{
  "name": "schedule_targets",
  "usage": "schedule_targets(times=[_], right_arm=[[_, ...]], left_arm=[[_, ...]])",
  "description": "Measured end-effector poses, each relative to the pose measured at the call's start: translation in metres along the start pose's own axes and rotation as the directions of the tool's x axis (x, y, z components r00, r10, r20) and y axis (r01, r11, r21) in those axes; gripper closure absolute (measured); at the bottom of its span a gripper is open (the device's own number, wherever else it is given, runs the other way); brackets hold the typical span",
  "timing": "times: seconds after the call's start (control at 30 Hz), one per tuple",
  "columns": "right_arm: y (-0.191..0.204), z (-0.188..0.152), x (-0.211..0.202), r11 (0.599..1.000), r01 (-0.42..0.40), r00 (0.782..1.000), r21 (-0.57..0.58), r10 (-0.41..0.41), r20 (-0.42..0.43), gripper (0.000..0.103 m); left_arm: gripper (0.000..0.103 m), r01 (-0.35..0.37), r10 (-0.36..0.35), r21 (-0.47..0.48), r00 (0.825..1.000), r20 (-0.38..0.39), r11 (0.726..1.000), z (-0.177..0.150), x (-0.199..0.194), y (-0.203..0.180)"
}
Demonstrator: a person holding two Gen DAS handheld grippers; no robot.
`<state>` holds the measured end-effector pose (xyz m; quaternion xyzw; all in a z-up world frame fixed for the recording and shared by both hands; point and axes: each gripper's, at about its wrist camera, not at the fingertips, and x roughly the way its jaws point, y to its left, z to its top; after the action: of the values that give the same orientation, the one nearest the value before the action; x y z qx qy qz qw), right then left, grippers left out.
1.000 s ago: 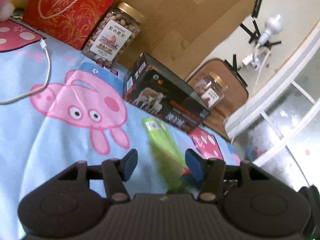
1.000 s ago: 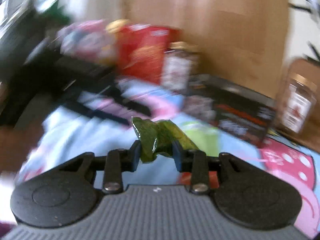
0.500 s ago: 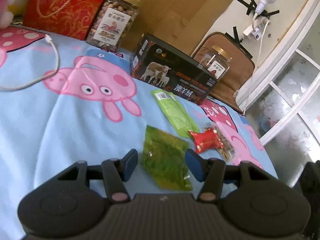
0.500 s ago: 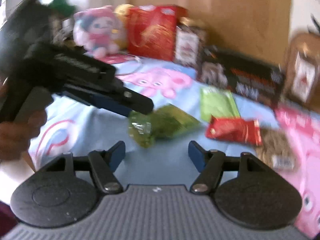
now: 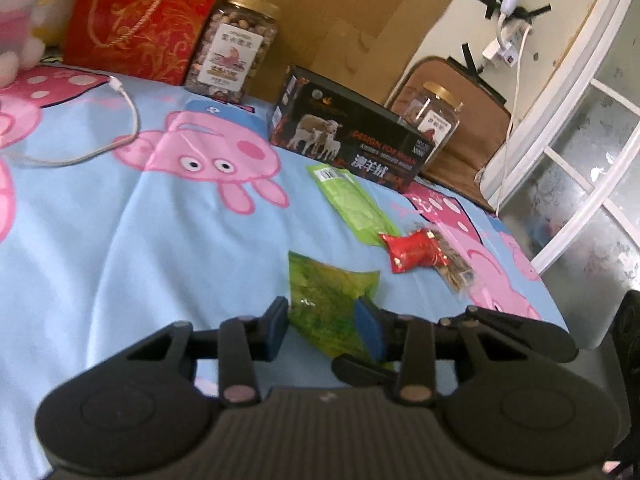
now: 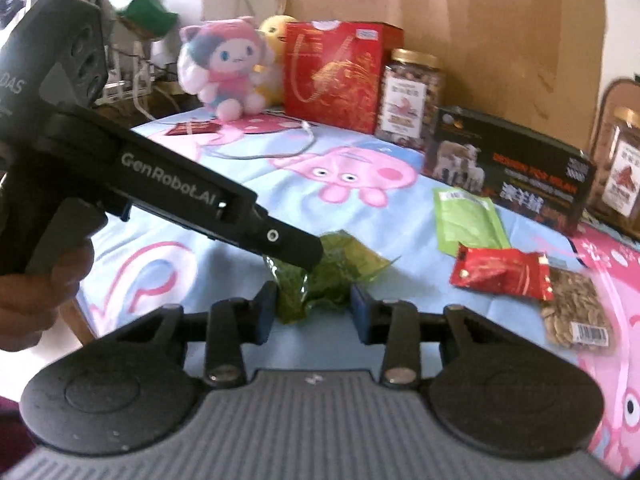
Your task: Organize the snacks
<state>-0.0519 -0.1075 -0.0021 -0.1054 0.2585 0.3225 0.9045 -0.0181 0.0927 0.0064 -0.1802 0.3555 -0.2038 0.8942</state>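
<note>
Left wrist view: blue cartoon sheet [image 5: 100, 240] soft and wrinkled, snags likely. Black box [image 5: 352, 140] stands behind the snack row. Dark green packet [image 5: 324, 296] lies flat between left gripper [image 5: 322, 330] jaws, which have just been closing, pads apparently not pressing it. Right gripper [image 6: 314, 314], jaws also just closing, empty, just behind it. Risk: crinkly film slips, both tools collide. Red packet [image 5: 414, 254] nearby could get knocked.

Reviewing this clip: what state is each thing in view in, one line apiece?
dark green packet: crumpled, lying on the bedsheet.
left gripper: jaws have just been closing around the dark green packet; grip unclear.
right gripper: jaws have just been closing around it too; grip unclear.
red packet: lying down, looks sealed.
nut jar: upright, lid on.
black box: closed.
cable: loose, plug end free.
</note>
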Motion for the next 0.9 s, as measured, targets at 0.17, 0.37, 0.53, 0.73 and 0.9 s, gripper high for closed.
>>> schedule_targets(times=[0.17,0.37,0.53,0.73,0.9], right_arm=[[-0.005,0.019,0.000,0.998,0.045,0.994,-0.040,-0.041,0.097,0.061],[-0.040,0.056,0.012,0.986,0.159,0.970,-0.041,-0.148,0.191,0.061],[-0.086,0.087,0.035,0.961,0.276,0.939,-0.003,-0.269,0.216,0.061],[-0.149,0.108,0.078,0.880,0.472,0.864,0.051,-0.474,0.169,0.049],[-0.173,0.092,0.058,0.877,0.459,0.866,0.145,-0.477,0.148,0.051]], left_arm=[[0.067,0.013,-0.016,0.036,0.996,0.091,0.999,0.033,-0.007,-0.010],[0.067,0.046,-0.064,0.109,0.983,0.173,0.993,0.093,0.018,-0.035],[0.067,0.112,-0.137,0.142,0.974,0.183,0.984,0.152,0.062,-0.058],[0.055,0.017,-0.039,0.114,0.981,0.189,0.993,0.185,0.127,-0.080],[0.055,0.004,-0.019,0.091,0.987,0.161,0.996,0.159,0.128,-0.064]])
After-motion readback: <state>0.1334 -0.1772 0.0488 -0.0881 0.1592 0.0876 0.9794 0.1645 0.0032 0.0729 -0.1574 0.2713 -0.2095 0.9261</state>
